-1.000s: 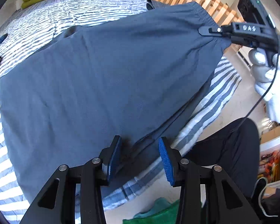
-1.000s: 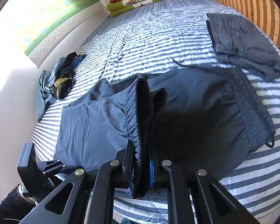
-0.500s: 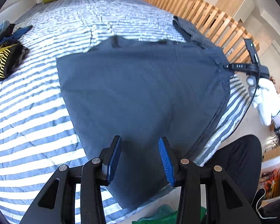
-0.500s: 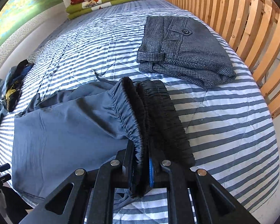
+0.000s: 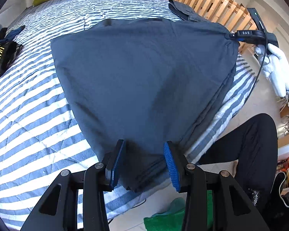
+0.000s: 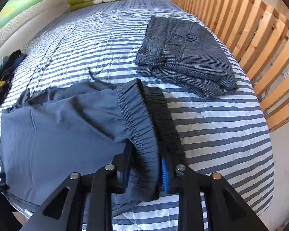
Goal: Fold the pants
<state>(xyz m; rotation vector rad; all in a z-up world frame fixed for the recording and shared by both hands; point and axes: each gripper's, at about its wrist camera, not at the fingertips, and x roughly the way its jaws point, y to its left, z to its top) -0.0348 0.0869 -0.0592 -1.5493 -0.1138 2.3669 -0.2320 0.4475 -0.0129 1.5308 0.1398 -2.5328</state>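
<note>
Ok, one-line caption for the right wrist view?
Right hand-held gripper opening around the blue pants' elastic waistband on the striped bed, beside folded grey trousers.

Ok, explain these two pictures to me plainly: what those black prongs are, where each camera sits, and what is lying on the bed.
No robot here: a person carries a hand-held claw in each hand, each with a camera looking along its prongs. One view is from the left claw, open over the blue pants. The other is from the right claw, whose jaws are opening with the elastic waistband still between them. The white-gloved hand holds that right claw. Folded grey checked trousers lie on the striped bedspread.
</note>
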